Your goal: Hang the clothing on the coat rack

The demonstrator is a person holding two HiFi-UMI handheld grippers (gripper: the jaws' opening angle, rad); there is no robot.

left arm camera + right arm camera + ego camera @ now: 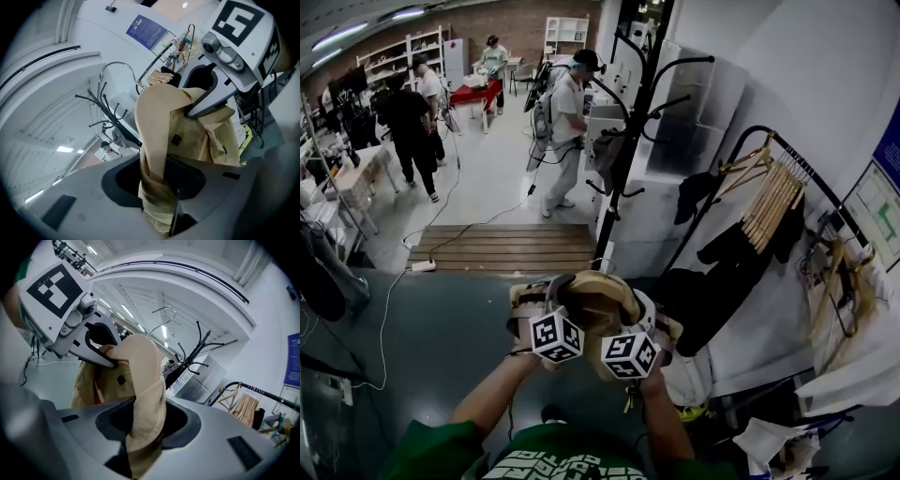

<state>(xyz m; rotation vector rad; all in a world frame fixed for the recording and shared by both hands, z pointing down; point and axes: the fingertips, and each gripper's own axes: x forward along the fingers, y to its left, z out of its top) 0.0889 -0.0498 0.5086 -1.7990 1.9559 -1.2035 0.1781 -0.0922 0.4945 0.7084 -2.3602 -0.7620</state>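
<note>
A tan jacket (592,302) is held up in front of me, bunched between both grippers. My left gripper (546,309) is shut on a fold of its ribbed edge (157,197), and the cloth runs up out of the jaws. My right gripper (645,328) is shut on the ribbed collar (146,418). In each gripper view the other gripper (234,51) (65,301) clamps the same jacket close by. The black coat rack (630,131) stands ahead, slightly right, its curved hooks (199,350) above jacket height. A dark garment hangs on one low arm (605,150).
A black clothes rail (787,159) with several wooden hangers (772,199) and dark clothes stands to the right against the white wall. A wooden platform (511,248) and cables lie ahead on the floor. Several people (567,117) stand farther back among tables and shelves.
</note>
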